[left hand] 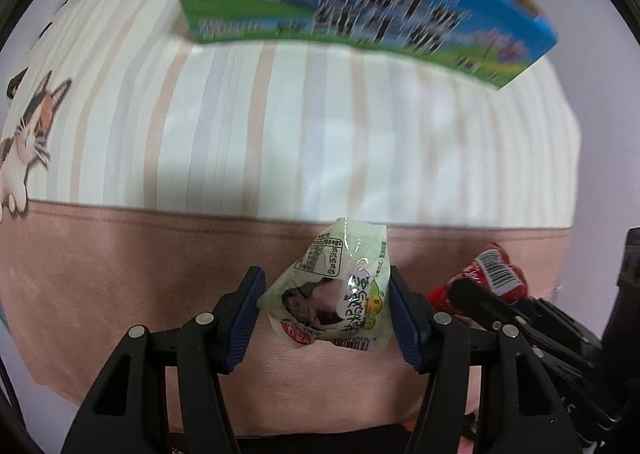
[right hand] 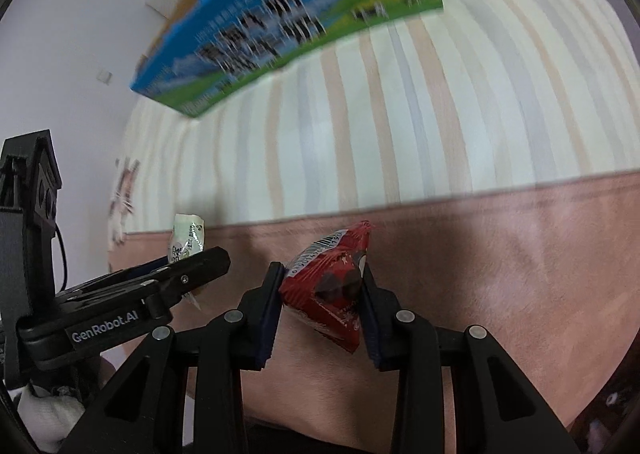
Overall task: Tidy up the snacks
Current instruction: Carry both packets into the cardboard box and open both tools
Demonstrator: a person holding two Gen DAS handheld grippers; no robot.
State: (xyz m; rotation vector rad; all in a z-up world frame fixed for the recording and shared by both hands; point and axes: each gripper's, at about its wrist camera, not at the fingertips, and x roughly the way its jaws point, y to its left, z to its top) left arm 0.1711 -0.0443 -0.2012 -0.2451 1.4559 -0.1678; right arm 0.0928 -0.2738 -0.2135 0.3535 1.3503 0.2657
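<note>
My left gripper (left hand: pixel 326 294) is shut on a pale green snack packet (left hand: pixel 336 286) with a printed picture and a barcode, held above the pink band of a bedspread. My right gripper (right hand: pixel 322 290) is shut on a red snack packet (right hand: pixel 328 286) with a barcode on its upper end. Each gripper shows in the other's view: the right gripper (left hand: pixel 480 286) with the red packet (left hand: pixel 492 270) at the lower right, the left gripper (right hand: pixel 188 254) with the green packet (right hand: pixel 186 238) at the left. A blue and green carton (left hand: pixel 360 2) stands at the far side of the bed.
The bedspread (left hand: pixel 280 126) is cream with pale stripes, with a pink band (left hand: pixel 120 274) nearer to me and cat prints (left hand: pixel 28 142) at the left. The carton (right hand: pixel 288 18) appears blurred. A white wall (right hand: pixel 72 34) lies behind the bed.
</note>
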